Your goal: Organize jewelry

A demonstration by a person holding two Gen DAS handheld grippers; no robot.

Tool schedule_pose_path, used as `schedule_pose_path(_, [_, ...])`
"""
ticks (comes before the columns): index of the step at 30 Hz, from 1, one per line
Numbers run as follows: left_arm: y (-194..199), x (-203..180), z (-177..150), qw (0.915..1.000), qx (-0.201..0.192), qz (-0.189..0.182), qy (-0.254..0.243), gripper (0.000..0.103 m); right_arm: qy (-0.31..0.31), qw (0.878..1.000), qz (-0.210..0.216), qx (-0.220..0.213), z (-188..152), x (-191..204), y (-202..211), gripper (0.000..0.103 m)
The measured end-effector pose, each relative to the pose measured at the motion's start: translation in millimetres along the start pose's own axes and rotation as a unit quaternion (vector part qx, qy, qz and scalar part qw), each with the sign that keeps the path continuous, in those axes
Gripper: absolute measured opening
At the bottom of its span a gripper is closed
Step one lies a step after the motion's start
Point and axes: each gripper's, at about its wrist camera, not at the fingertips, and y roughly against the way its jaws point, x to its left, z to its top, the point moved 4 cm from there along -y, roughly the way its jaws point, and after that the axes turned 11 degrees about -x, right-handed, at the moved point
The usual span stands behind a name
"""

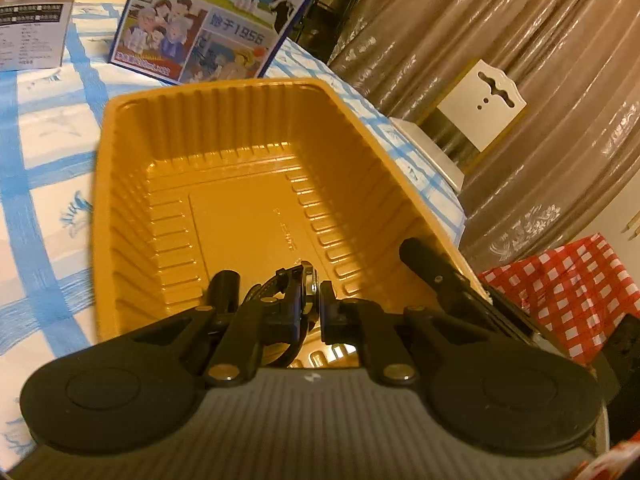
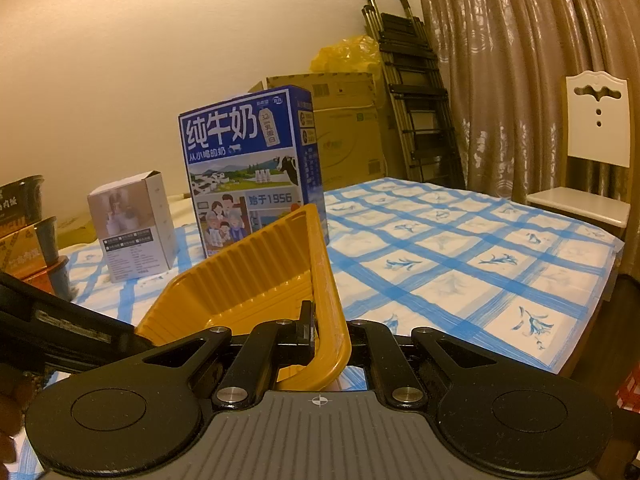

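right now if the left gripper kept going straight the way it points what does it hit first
Most likely the bare floor of the yellow tray. The left gripper, shut on a watch, points down into it; depth is unclear.

The blue milk carton (image 2: 252, 168) reads "纯牛奶", "从小喝的奶" and "始于1956".

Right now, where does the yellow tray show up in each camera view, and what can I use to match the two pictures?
Left wrist view: the yellow tray fills the centre, seen from above.
Right wrist view: the tray sits low and centre, tilted, its rim between the right hand-held gripper fingers.
Shared landmark: the blue milk carton standing behind the tray.
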Motion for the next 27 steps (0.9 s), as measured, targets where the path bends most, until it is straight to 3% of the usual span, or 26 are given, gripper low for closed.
schedule_pose_path(9, [3, -6, 1, 0.9999, -0.012, -0.007, 0.003, 0.011, -0.002, 1.0, -0.001, 0.005, 0, 0, -3, 0.006])
schedule_pose_path(16, [64, 8, 1, 0.9974, -0.065, 0.023, -0.019, 0.014, -0.002, 1.0, -0.001, 0.005, -1, 1, -3, 0.006])
schedule_pose_path(20, [105, 34, -11, 0.9925, -0.079, 0.084, -0.041, 0.015, -0.003, 1.0, -0.002, 0.006, -1, 1, -3, 0.006])
schedule_pose_path(27, [158, 95, -35, 0.9722, -0.056, 0.218, -0.065, 0.015, -0.002, 1.0, -0.001, 0.006, -1, 0, -3, 0.006])
